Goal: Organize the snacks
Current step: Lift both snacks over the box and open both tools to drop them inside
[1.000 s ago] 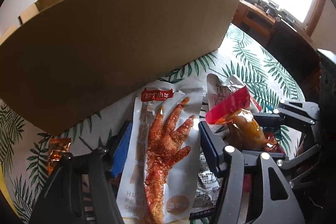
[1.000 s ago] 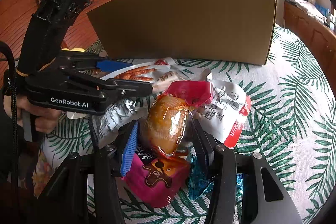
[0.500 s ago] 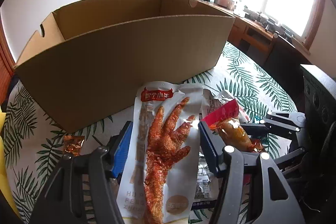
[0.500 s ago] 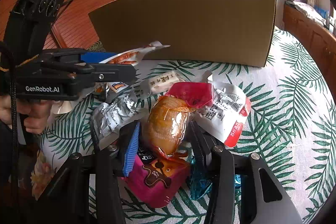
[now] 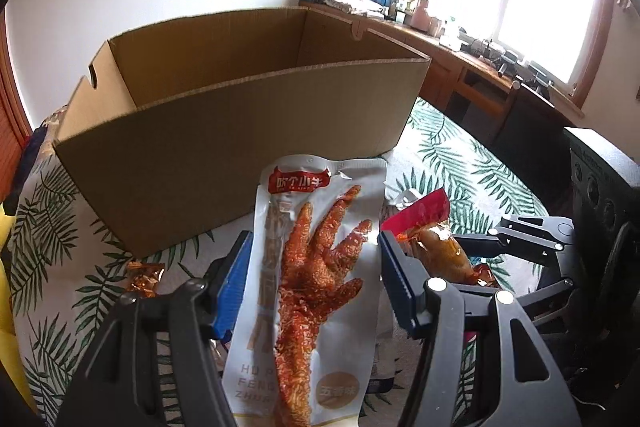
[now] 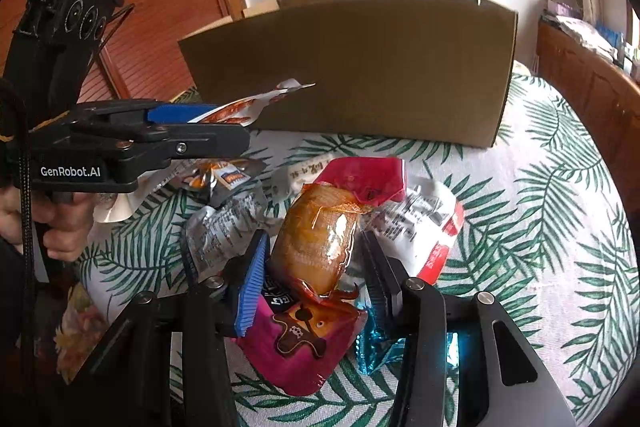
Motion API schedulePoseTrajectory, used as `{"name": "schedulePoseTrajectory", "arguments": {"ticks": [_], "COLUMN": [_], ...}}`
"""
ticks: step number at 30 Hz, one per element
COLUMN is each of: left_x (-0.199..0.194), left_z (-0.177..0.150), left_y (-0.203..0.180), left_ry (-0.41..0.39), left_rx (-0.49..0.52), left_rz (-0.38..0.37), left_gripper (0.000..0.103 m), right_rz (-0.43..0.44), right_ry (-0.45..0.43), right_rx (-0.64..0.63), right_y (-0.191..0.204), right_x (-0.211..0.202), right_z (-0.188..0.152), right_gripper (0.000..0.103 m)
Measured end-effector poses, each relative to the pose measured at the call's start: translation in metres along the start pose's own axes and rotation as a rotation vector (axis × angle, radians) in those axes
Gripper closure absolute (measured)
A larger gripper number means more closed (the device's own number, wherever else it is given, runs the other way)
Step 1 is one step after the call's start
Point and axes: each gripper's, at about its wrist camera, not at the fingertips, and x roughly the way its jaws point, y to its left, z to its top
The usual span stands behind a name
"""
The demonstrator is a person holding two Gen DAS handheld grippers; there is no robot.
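A leaf-printed tablecloth (image 5: 448, 163) covers the table, and on it stands a large open cardboard box (image 5: 224, 147) of brown corrugated board, with a hand slot in its left end wall. In front of the box lies a heap of crinkly foil and plastic snack packets (image 6: 416, 219), among them a magenta pouch (image 6: 304, 347) with a cartoon face and a blue foil wrapper (image 6: 372, 351). The left gripper (image 5: 316, 275) is clamped on a long white chicken-foot packet (image 5: 312, 267), glossy, lifted off the table just short of the box's near wall. The right gripper (image 6: 316, 267) pinches a shiny amber vacuum-sealed packet (image 6: 316, 243) with a red top, low over the heap.
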Motion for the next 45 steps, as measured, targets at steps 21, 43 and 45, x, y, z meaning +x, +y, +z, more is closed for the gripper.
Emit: {"name": "schedulePoseTrajectory", "arguments": {"ticks": [21,43,45], "left_x": [-0.051,-0.053,-0.05], "left_z": [0.034,0.076,0.079], "left_y": [-0.004,0.035,0.041], "left_ry": [-0.161,-0.231,-0.228], "left_rx": [0.023,0.017,0.011], "left_rz": [0.006,0.089,0.094], "left_gripper": [0.043,0.042,0.042], "right_rz": [-0.043,-0.062,-0.064], "right_ry": [-0.122,-0.227,-0.23], "right_rx": [-0.051,-0.156,-0.165], "right_y": [-0.004,-0.002,-0.001], "right_x": [-0.045,-0.053,-0.051], "right_z": [0.035,0.109,0.114], "right_gripper": [0.057,0.056,0.056]}}
